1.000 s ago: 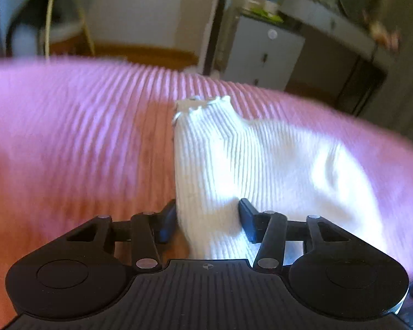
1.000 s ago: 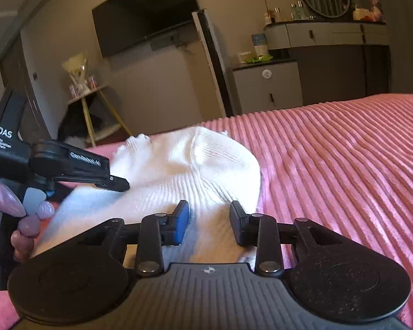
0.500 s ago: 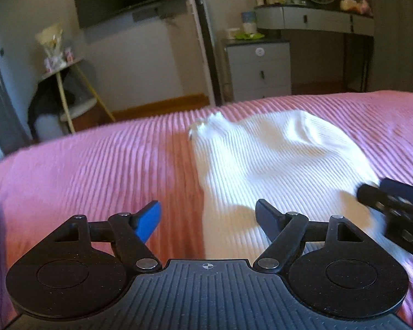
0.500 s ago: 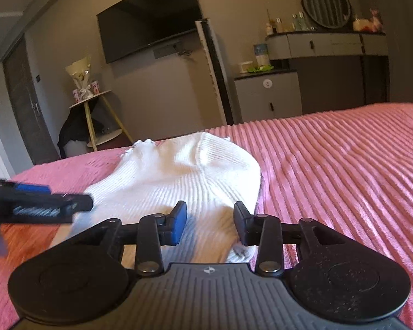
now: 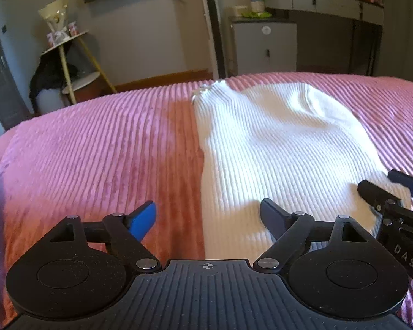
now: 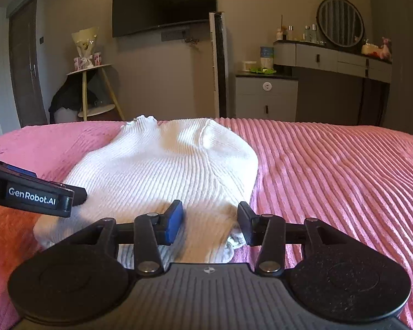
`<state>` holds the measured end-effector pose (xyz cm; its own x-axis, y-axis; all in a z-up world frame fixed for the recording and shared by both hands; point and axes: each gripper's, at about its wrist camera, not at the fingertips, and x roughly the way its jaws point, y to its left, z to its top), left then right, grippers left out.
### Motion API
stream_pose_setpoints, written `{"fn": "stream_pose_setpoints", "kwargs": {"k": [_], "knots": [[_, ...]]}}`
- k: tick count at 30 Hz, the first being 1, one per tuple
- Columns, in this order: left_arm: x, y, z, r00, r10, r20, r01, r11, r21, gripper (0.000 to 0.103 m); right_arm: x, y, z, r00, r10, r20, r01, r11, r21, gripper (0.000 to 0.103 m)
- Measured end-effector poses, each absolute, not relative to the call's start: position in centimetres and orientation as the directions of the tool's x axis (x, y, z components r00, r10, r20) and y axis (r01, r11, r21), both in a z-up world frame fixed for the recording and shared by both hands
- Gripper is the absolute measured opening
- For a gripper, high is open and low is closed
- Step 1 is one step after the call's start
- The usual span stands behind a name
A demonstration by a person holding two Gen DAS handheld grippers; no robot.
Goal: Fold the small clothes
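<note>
White ribbed knit, a small garment (image 5: 283,148), lay on the pink corduroy bedspread (image 5: 96,151), already doubled over lengthwise into a narrow shape with its frilled neck at the far end. One fold looked done (perhaps more; the layers underneath were hidden). The left gripper (image 5: 206,214) had its jaws opening wide, the garment's straight left edge running between them with neither pad pressing it. The right gripper (image 6: 210,221) was also opening, its fingers straddling the bunched near hem without clamping it. Judging by this, the garment was being let go, and a crosswise fold probably remained.
</note>
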<state>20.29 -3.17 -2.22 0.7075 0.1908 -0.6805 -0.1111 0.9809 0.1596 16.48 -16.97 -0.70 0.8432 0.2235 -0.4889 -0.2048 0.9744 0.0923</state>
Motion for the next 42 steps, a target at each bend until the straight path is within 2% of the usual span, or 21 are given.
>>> {"fn": "stream_pose_setpoints", "kwargs": {"k": [11,24,30,36,38,41,42], "knots": [[17.4,-3.2,-0.2,0.694,0.179,-0.698,-0.134,0.984,0.120,0.089,13.9,-16.6,0.1,0.833,0.228,-0.503,-0.230,0.971,0.061,0.048],[17.0,-2.6,-1.5,0.652,0.170,-0.739,-0.159,0.984,0.086,0.093,14.0,-16.7,-1.2,0.812,0.209,-0.545,-0.213,0.975,0.058,0.056],[17.2,-2.5,-2.1,0.635,0.173,-0.752,-0.174,0.982,0.079,0.095,13.9,-17.5,-1.3,0.808,0.203,-0.553,-0.185,0.979,0.090,0.067],[15.7,-2.9,-0.9,0.634,0.187,-0.750,-0.175,0.980,0.097,0.095,11.4,-17.3,-0.1,0.793,0.177,-0.583,-0.195,0.980,0.033,0.075],[14.6,-3.3,-0.3,0.642,0.186,-0.744,-0.178,0.980,0.092,0.096,10.6,-17.5,0.4,0.766,0.192,-0.614,-0.209,0.977,0.045,0.089],[12.6,-3.7,0.6,0.654,0.163,-0.739,-0.182,0.982,0.055,0.097,9.0,-17.9,1.4,0.719,0.221,-0.659,-0.229,0.970,0.076,0.099],[12.0,-3.8,0.9,0.659,0.157,-0.735,-0.184,0.982,0.044,0.097,8.5,-18.0,1.9,0.699,0.242,-0.673,-0.243,0.965,0.095,0.099]]}}
